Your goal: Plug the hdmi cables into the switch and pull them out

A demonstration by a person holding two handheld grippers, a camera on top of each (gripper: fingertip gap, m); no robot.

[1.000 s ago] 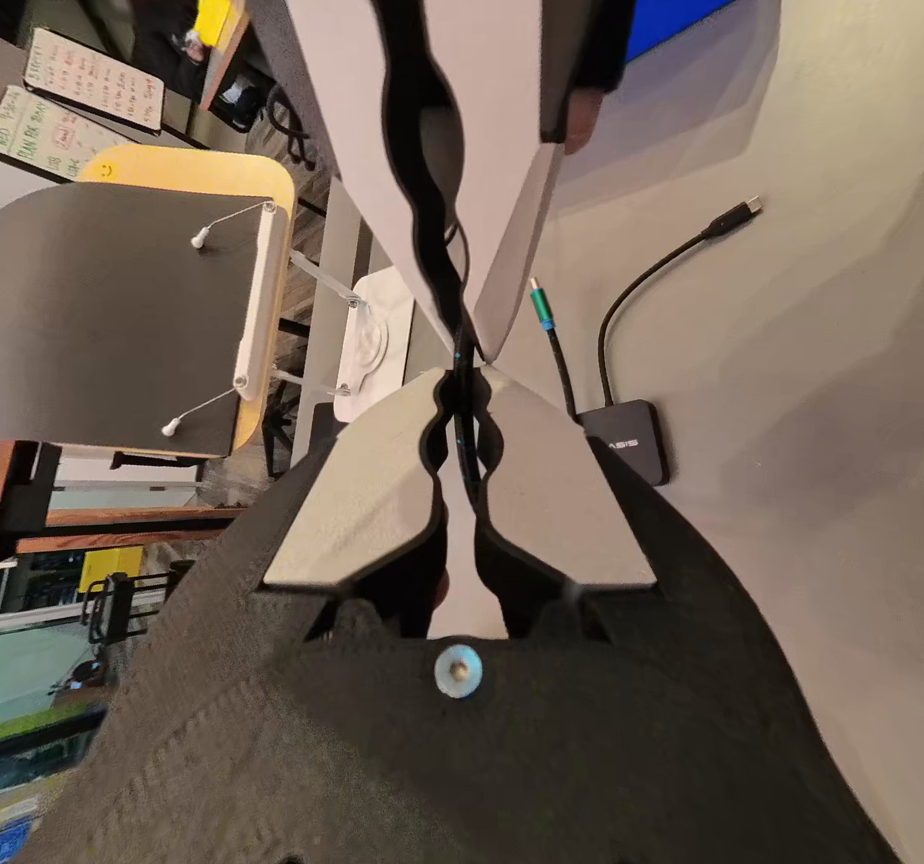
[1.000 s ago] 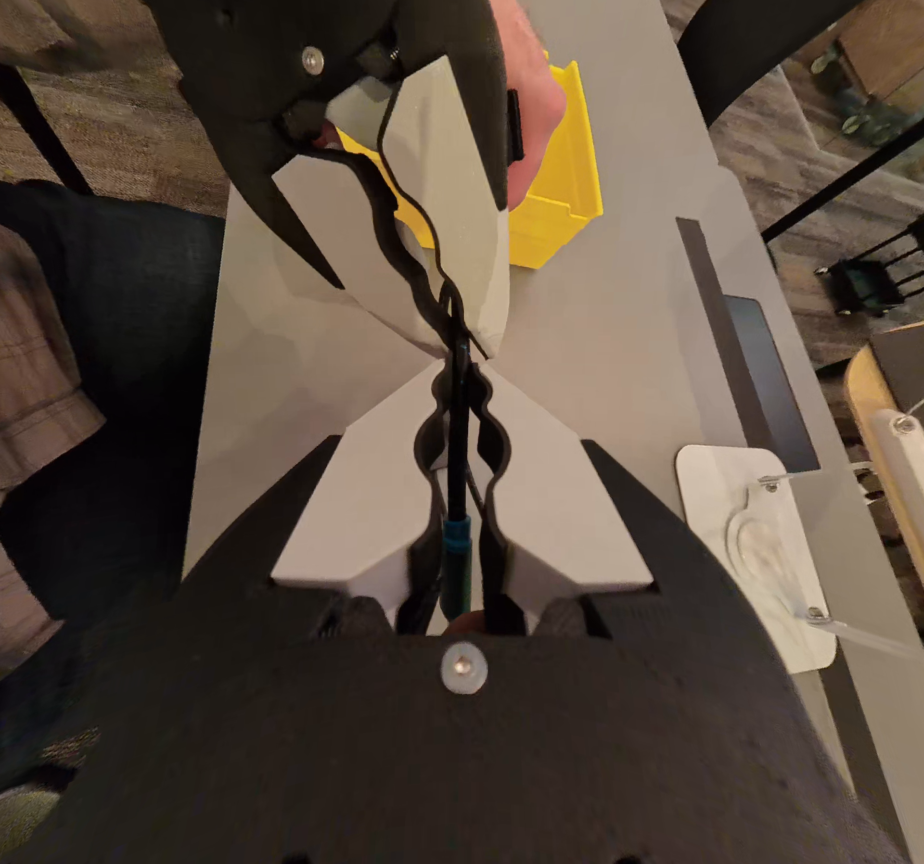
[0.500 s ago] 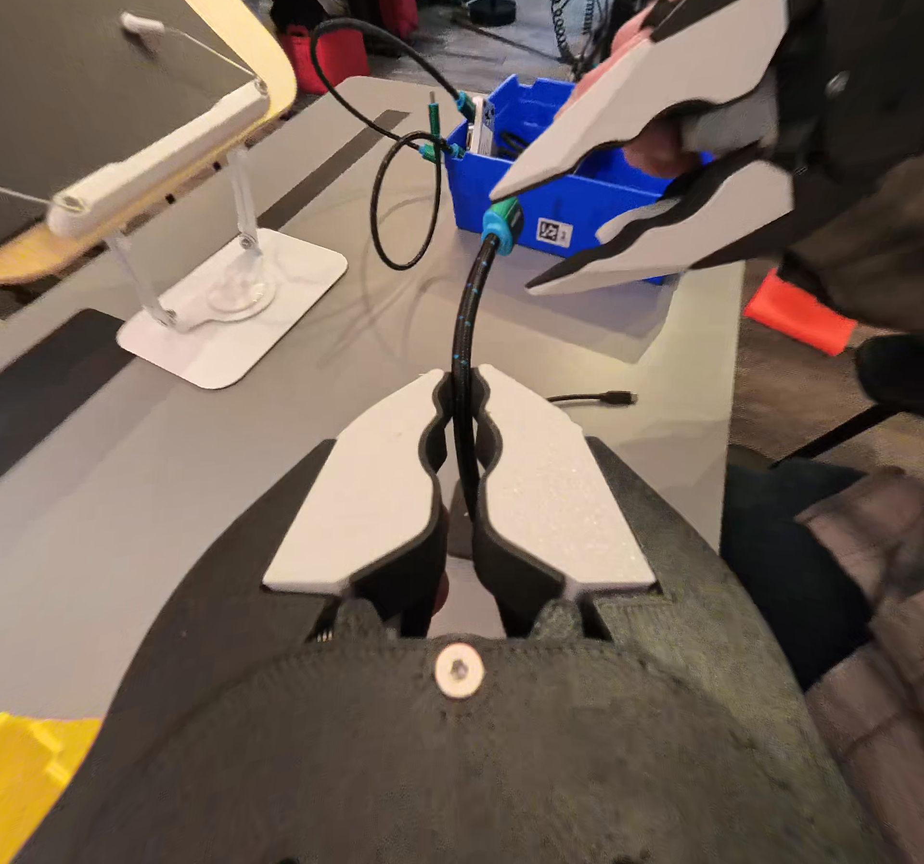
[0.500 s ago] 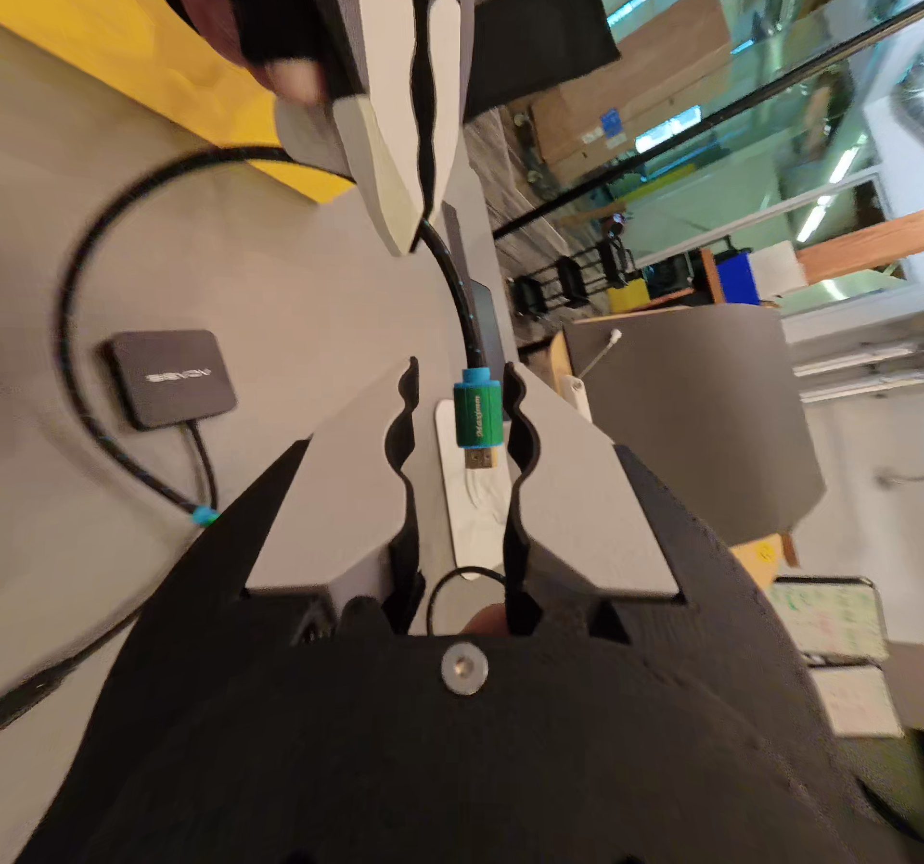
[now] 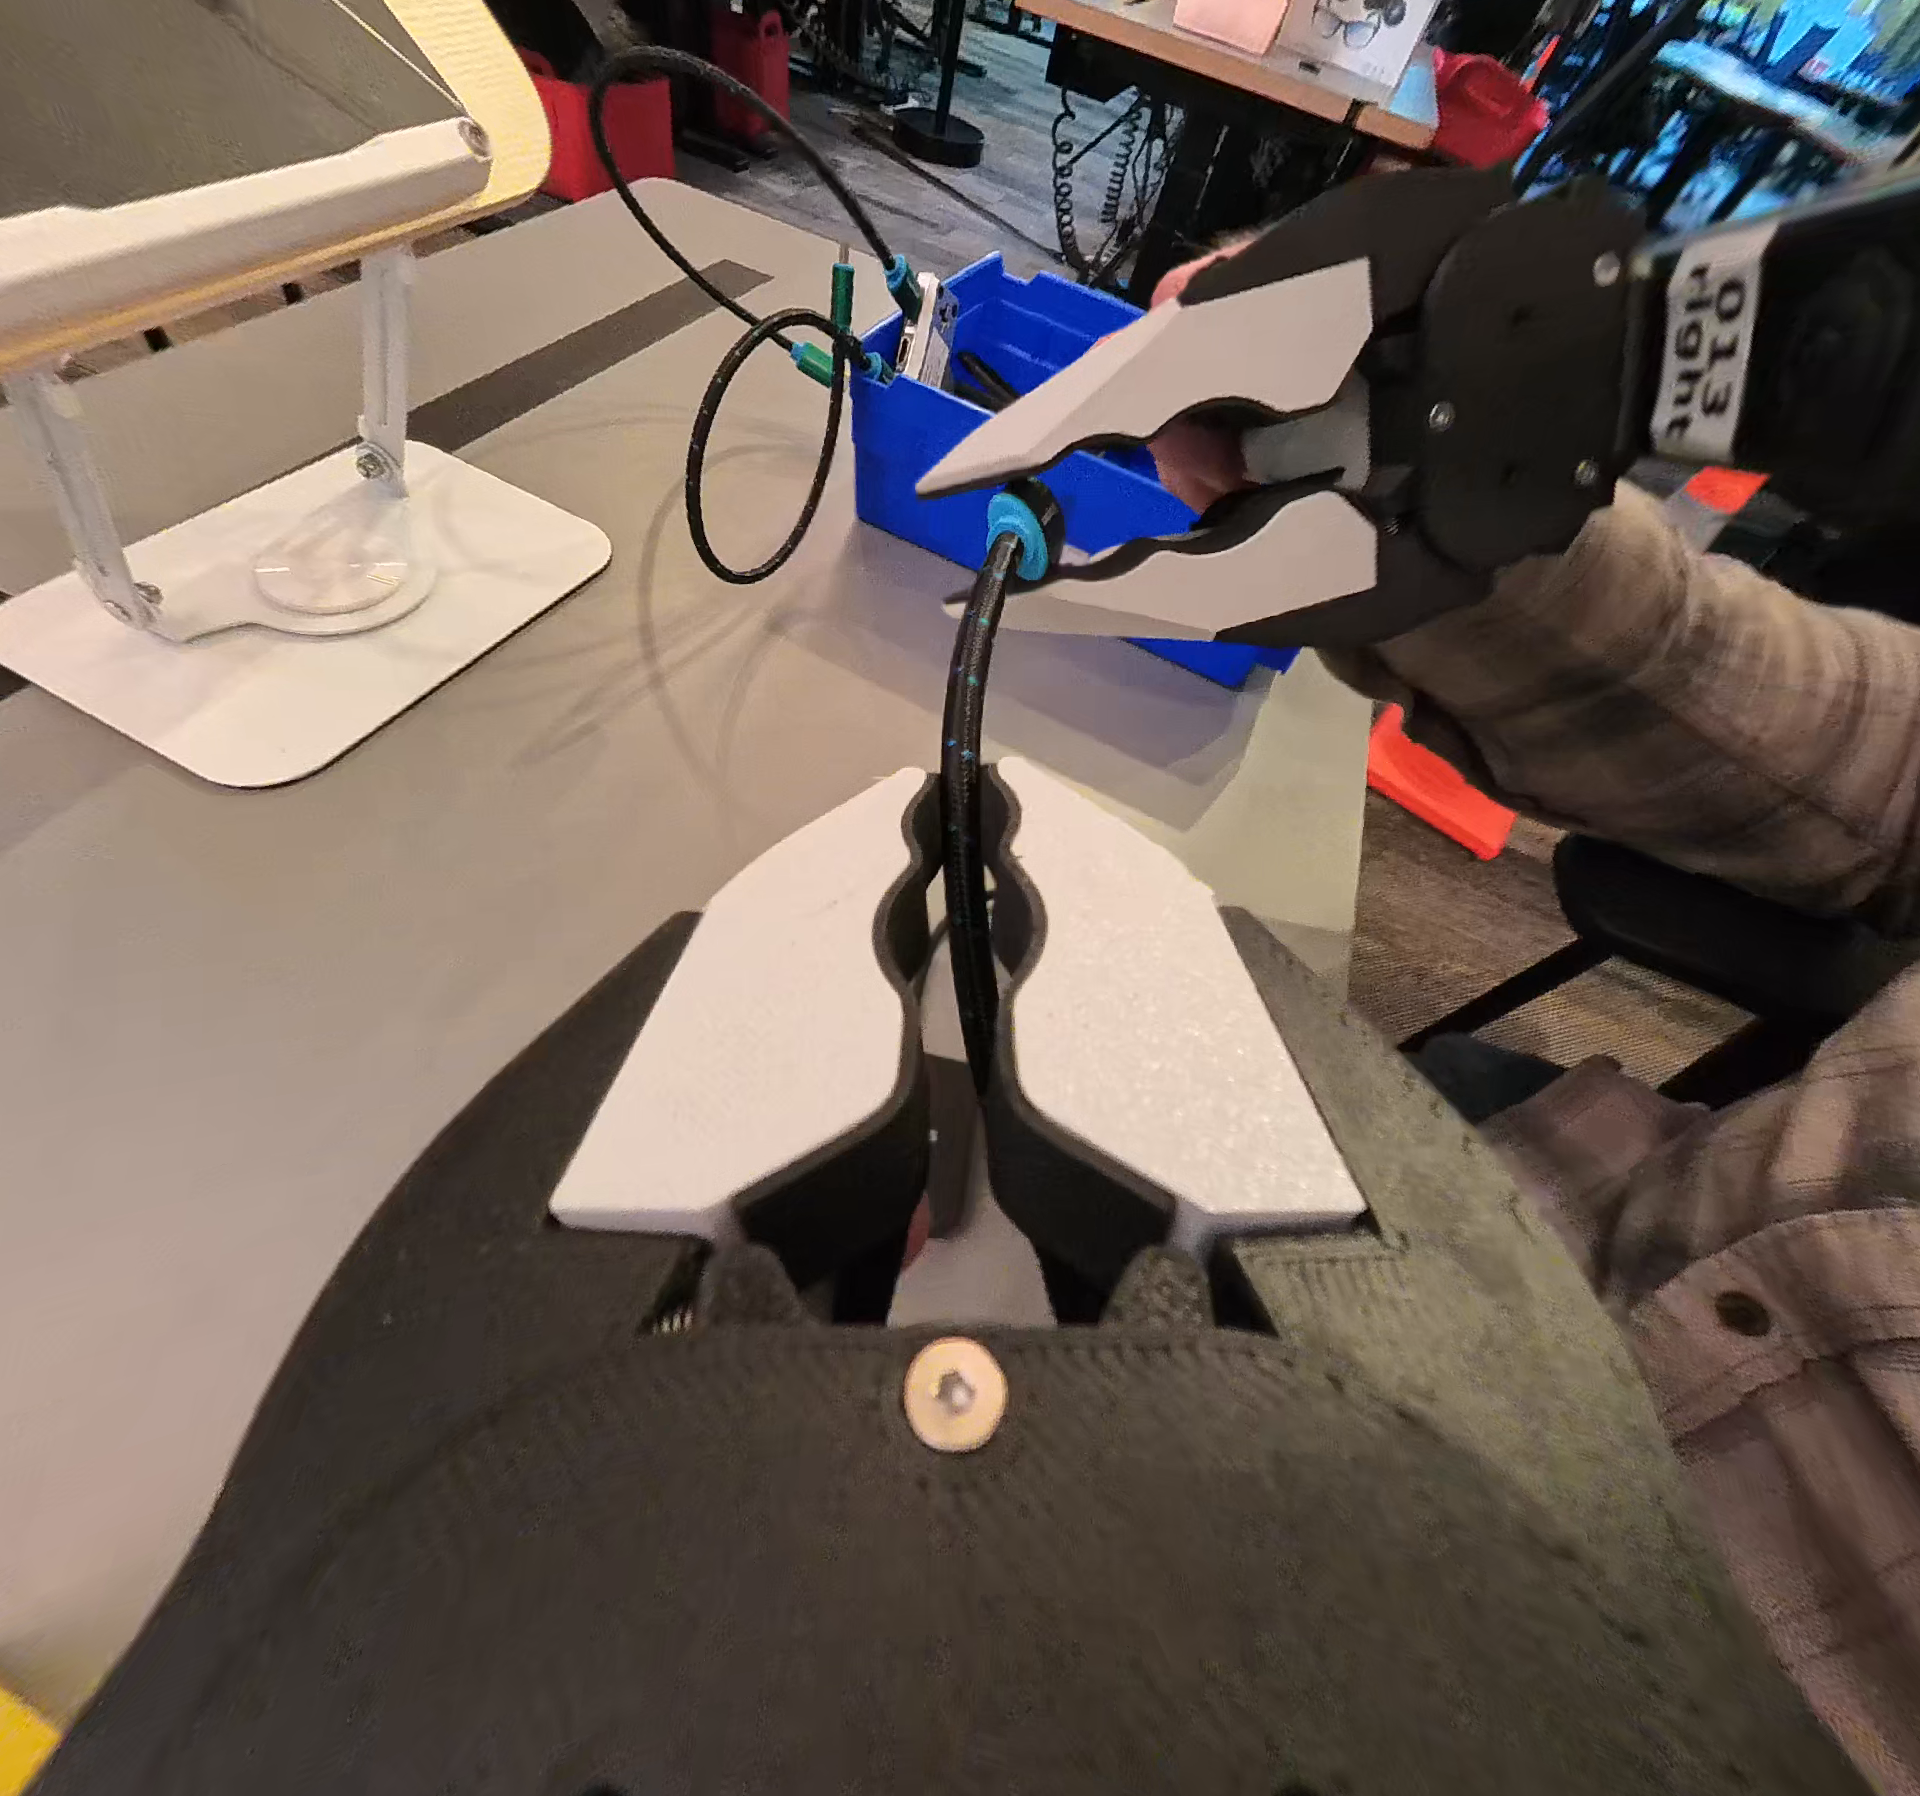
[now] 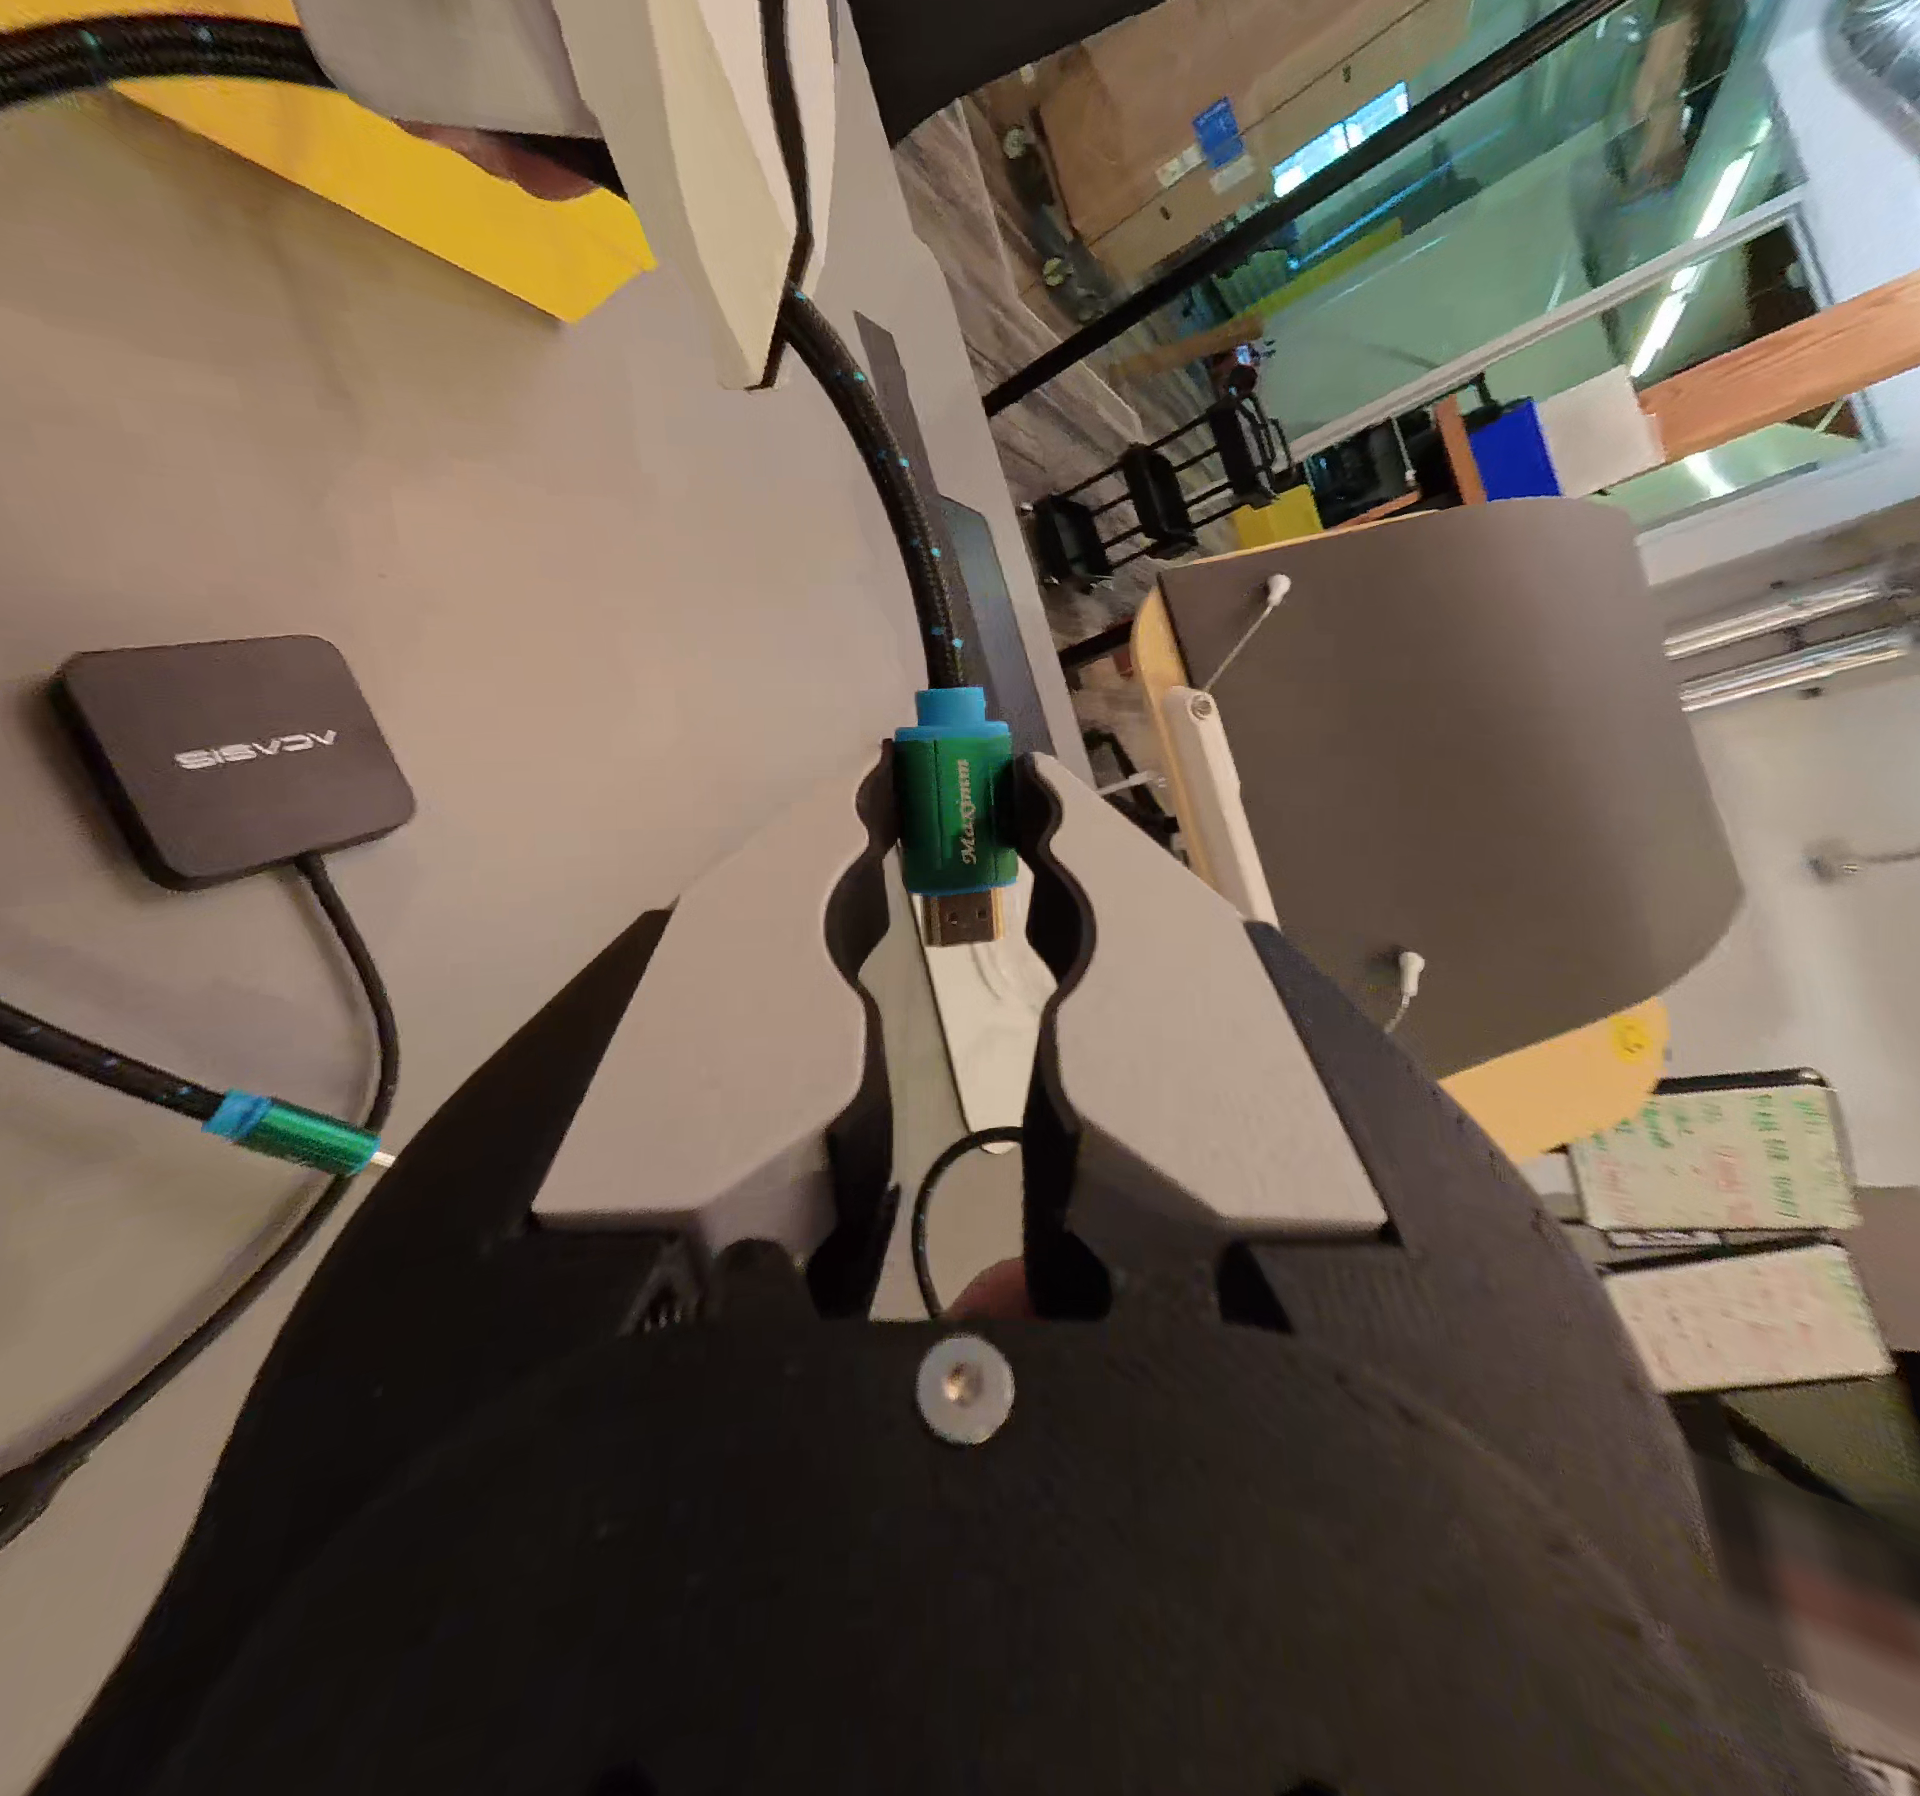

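HDMI cable, black braid with blue flecks, held in the air above the grey desk between both grippers. Its green plug with a blue collar sits between the fingers of the right gripper, metal tip pointing back toward the camera; fingers narrowed around the plug body and appear to touch its sides. Left gripper: fingers closed on the braided cord just below the plug end, cord running down through the gap.

Switch: flat black box lying on the desk to the left in the right wrist view, its thin lead curving away. No cable plugged into any side that shows. A second green plug lies loose on the desk near it.

Around: blue bin holding more cables, yellow bin, white stand carrying a tilted board.
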